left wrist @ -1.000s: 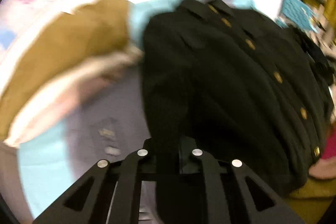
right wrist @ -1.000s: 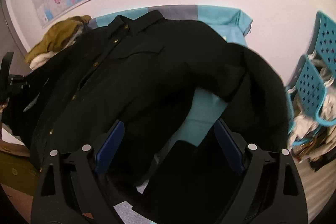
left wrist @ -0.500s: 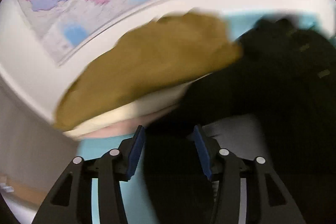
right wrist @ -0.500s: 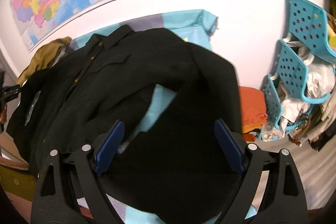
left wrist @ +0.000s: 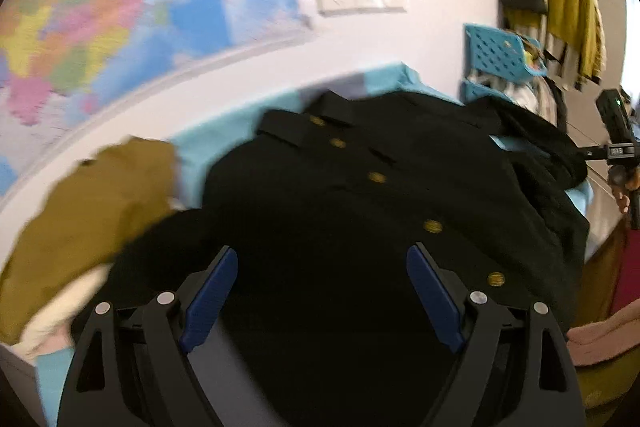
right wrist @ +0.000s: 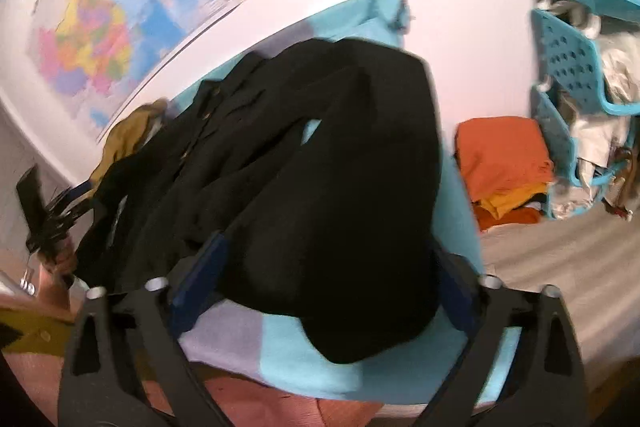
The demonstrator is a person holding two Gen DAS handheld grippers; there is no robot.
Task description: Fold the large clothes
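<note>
Both tongs (left wrist: 322, 291) (right wrist: 324, 279) gape, left opening, right closing, over black coat (left wrist: 360, 195), collar toward wall

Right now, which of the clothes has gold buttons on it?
The black jacket spread on the table. A row of gold buttons runs down its front; the brown garment beside it and the orange pile show none.

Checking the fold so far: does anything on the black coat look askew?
Yes. The black coat lies rumpled, and its sleeve bulges in a loose hump toward the near edge of the blue cover instead of lying flat.
</note>
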